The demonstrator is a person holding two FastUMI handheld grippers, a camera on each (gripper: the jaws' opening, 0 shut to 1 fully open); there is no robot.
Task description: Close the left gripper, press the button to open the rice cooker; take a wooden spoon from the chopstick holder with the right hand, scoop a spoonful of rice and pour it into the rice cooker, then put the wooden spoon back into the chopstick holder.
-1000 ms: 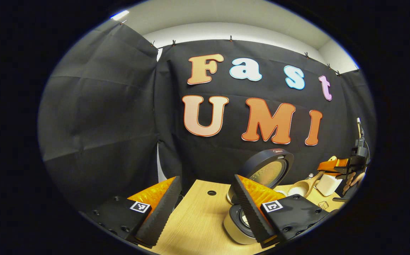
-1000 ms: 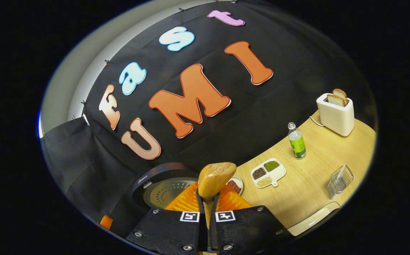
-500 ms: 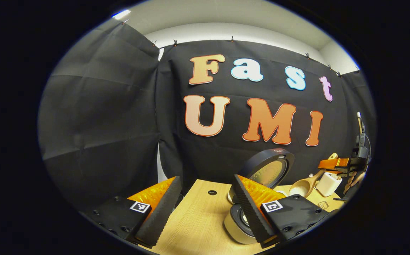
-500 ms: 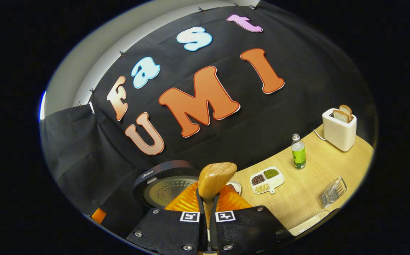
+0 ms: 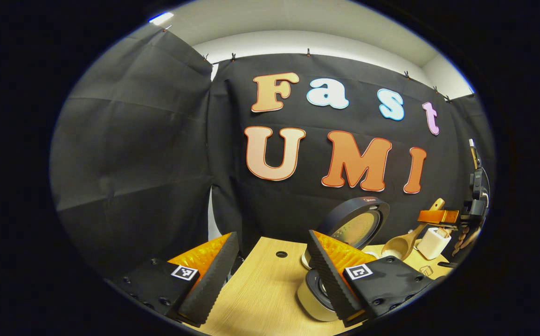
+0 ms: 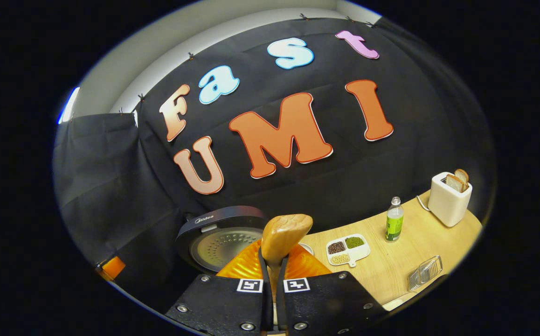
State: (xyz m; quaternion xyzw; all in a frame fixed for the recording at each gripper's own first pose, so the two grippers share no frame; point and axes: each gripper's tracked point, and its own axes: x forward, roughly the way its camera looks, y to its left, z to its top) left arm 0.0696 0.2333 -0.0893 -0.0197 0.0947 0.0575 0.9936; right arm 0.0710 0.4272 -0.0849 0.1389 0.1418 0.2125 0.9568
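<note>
The rice cooker point(image 5: 314, 298) stands right under my left gripper point(image 5: 271, 239), whose fingers point(image 5: 330, 273) are spread open with nothing between them. Its round lid point(image 5: 361, 223) is up. Farther right, my right gripper point(image 5: 438, 217) holds a wooden spoon point(image 5: 400, 242) aslant, bowl low, above the table beside the cooker. In the right gripper view, my right gripper point(image 6: 274, 263) is shut on the handle of the spoon point(image 6: 286, 233), bowl pointing away. The open lid point(image 6: 223, 233) lies just left of it. I cannot tell whether the spoon holds rice. A wire holder point(image 6: 425, 273) stands at the right.
On the wooden table point(image 6: 391, 266) sit a divided dish of grains point(image 6: 347, 247), a green-labelled bottle point(image 6: 394, 225) and a white toaster with bread point(image 6: 449, 198). A small plate point(image 6: 308, 246) peeks out behind the spoon. The table has a cable hole point(image 5: 281, 254).
The right gripper view has rolled toward level and the table things sit lower in it. In the left gripper view the spoon has lifted slightly. The left gripper stays open and nearly still.
</note>
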